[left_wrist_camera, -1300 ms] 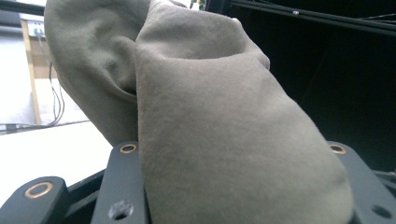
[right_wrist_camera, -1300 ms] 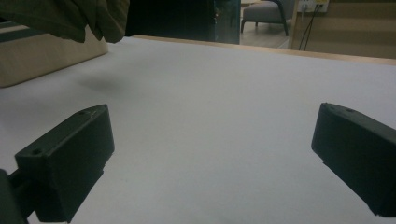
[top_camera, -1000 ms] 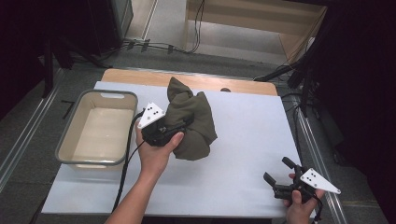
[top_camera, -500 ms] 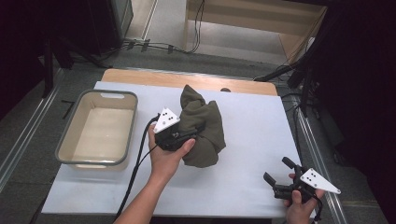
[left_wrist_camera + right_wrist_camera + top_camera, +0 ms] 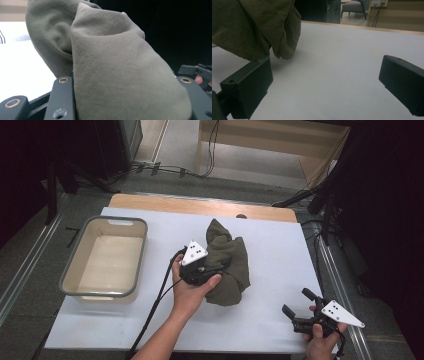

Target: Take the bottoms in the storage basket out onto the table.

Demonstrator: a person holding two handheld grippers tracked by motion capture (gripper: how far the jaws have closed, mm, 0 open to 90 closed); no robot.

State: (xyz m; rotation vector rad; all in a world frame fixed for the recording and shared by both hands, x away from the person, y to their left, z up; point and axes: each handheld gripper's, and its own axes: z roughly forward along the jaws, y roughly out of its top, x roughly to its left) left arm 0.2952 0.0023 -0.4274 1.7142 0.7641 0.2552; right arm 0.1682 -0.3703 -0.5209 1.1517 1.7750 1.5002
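While a beige plastic tub (image 5: 102, 292) is sitting at the left of the white table (image 5: 280, 245), the left gripper (image 5: 212, 270) is lying just right of it at the table's middle, pushed into the near left side of an olive-green cloth (image 5: 227, 262). Its jaws have just been opening, and in the left gripper view the cloth (image 5: 117, 70) is bulging between them, though whether the pads are pressing it cannot be told. At the near right corner, well apart from the cloth, the right gripper (image 5: 296, 304) is resting with its jaws spread wide over bare table.
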